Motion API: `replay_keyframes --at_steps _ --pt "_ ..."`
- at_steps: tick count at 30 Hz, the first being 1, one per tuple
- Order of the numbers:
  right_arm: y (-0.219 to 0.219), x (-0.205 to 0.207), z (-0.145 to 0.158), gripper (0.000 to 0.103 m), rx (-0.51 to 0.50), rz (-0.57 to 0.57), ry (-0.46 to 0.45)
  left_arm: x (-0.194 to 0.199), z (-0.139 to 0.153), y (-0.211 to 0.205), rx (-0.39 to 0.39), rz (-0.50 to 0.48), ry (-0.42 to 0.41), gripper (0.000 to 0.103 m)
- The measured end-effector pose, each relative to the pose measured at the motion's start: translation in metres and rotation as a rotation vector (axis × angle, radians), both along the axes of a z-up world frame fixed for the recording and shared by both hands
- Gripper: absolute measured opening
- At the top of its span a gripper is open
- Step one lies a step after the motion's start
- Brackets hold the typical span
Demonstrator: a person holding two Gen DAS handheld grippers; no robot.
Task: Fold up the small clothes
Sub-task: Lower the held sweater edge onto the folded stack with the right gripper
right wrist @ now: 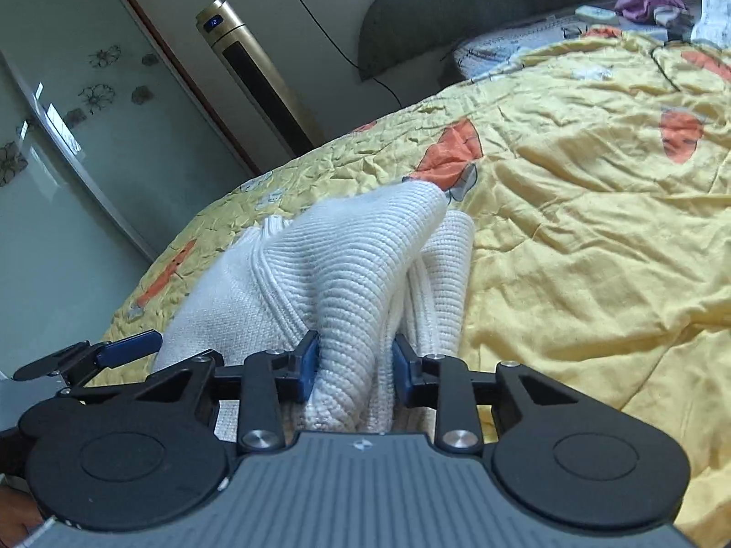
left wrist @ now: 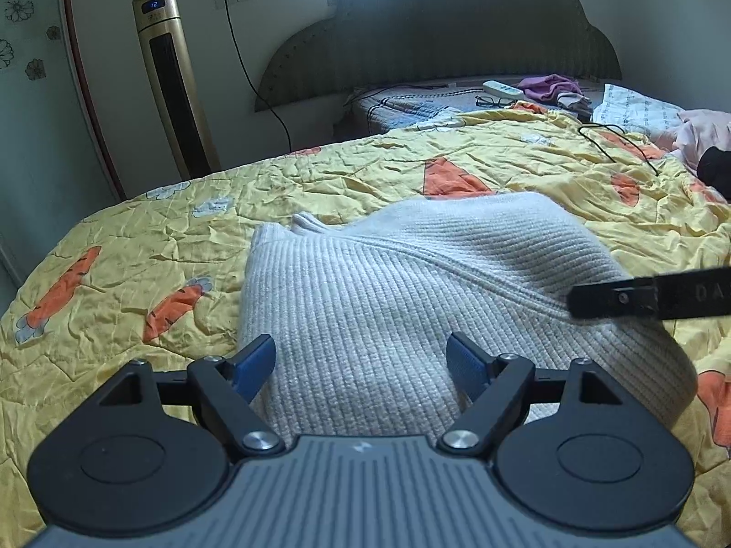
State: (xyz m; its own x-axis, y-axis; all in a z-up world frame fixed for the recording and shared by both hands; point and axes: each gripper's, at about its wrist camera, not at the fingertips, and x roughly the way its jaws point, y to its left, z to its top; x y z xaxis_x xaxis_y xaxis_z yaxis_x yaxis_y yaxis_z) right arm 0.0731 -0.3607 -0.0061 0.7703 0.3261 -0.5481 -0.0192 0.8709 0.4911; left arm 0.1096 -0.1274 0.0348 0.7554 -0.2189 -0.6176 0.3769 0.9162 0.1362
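With the white knit sweater (left wrist: 365,283) part-folded but still lumpy, the left gripper (left wrist: 363,365) straddles its near edge, fingers spread, while the right gripper (right wrist: 354,360) pinches 1 bunched fold between its 2 fingers.

You see a white sweater (left wrist: 393,283) of thick ribbed knit, matt and coarse. Under it, the yellow quilt (left wrist: 150,228) is thin crinkled cloth with a faint sheen. Beyond the quilt, the tower heater (left wrist: 171,77) has a glossy gold casing.
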Motion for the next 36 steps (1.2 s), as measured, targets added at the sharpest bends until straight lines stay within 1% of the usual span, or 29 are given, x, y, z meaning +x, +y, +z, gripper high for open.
replay_keyframes --at_steps 1,3,4,5,6,7,8,9,10,12,13,15,16,18,20,22,24,25,27,28,30,33,35,36 --pt "0.003 -0.003 0.004 0.045 -0.029 0.004 -0.009 0.000 0.003 0.005 -0.008 0.009 -0.016 0.082" --pt "0.012 -0.014 0.015 0.065 -0.142 -0.013 -0.039 0.004 0.011 0.021 -0.035 0.035 -0.054 0.082" --pt "0.017 -0.019 0.021 0.083 -0.215 -0.026 -0.058 0.008 0.012 0.029 -0.052 0.044 -0.061 0.083" --pt "0.023 -0.023 0.026 0.092 -0.305 -0.039 -0.082 0.014 0.013 0.039 -0.073 0.056 -0.057 0.085" --pt "0.028 -0.025 0.029 0.103 -0.382 -0.043 -0.099 0.022 0.011 0.047 -0.095 0.070 -0.035 0.085" --pt "0.032 -0.024 0.029 0.103 -0.440 -0.029 -0.108 0.032 0.009 0.056 -0.125 0.077 0.008 0.085" --pt "0.035 -0.020 0.027 0.103 -0.478 0.003 -0.099 0.043 0.005 0.066 -0.172 0.072 0.063 0.085" --pt "0.036 -0.013 0.024 0.103 -0.481 0.038 -0.076 0.051 0.000 0.075 -0.231 0.062 0.112 0.085" --pt "0.034 -0.006 0.020 0.103 -0.454 0.061 -0.056 0.060 -0.005 0.084 -0.292 0.049 0.157 0.085" --pt "0.026 0.012 0.009 0.103 -0.355 0.082 -0.005 0.074 -0.016 0.098 -0.404 0.020 0.247 0.086" --pt "0.020 0.020 0.003 0.102 -0.288 0.088 0.021 0.081 -0.022 0.103 -0.453 0.004 0.288 0.087" --pt "0.006 0.036 -0.012 0.095 -0.092 0.117 0.068 0.091 -0.034 0.109 -0.535 -0.025 0.359 0.088" --pt "0.001 0.042 -0.018 0.094 -0.011 0.124 0.085 0.096 -0.041 0.110 -0.576 -0.044 0.398 0.089" --pt "-0.002 0.051 -0.028 0.093 0.058 0.116 0.099 0.104 -0.052 0.111 -0.639 -0.049 0.451 0.093" --pt "-0.001 0.057 -0.032 0.091 0.096 0.117 0.084 0.109 -0.060 0.107 -0.672 -0.053 0.487 0.094" --pt "0.006 0.063 -0.031 0.090 0.097 0.112 0.085 0.109 -0.062 0.104 -0.666 -0.053 0.485 0.092" --pt "0.012 0.064 -0.028 0.084 0.071 0.112 0.084 0.103 -0.055 0.103 -0.621 -0.064 0.432 0.073" --pt "0.014 0.064 -0.026 0.074 0.070 0.113 0.078 0.098 -0.051 0.101 -0.593 -0.075 0.397 0.069" --pt "0.015 0.057 -0.020 0.064 0.078 0.108 0.052 0.087 -0.037 0.097 -0.533 -0.098 0.315 0.058" --pt "0.018 0.054 -0.016 0.061 0.060 0.105 0.036 0.081 -0.032 0.095 -0.507 -0.104 0.280 0.057" --pt "0.026 0.048 -0.006 0.059 0.020 0.112 -0.024 0.074 -0.020 0.093 -0.471 -0.114 0.219 0.054" --pt "0.034 0.041 0.010 0.057 0.002 0.119 -0.109 0.071 -0.003 0.095 -0.427 -0.110 0.133 0.054" --pt "0.038 0.043 0.018 0.056 0.002 0.135 -0.150 0.076 0.006 0.101 -0.412 -0.099 0.103 0.055" --pt "0.040 0.047 0.021 0.056 0.001 0.138 -0.154 0.081 0.008 0.102 -0.395 -0.088 0.103 0.056"
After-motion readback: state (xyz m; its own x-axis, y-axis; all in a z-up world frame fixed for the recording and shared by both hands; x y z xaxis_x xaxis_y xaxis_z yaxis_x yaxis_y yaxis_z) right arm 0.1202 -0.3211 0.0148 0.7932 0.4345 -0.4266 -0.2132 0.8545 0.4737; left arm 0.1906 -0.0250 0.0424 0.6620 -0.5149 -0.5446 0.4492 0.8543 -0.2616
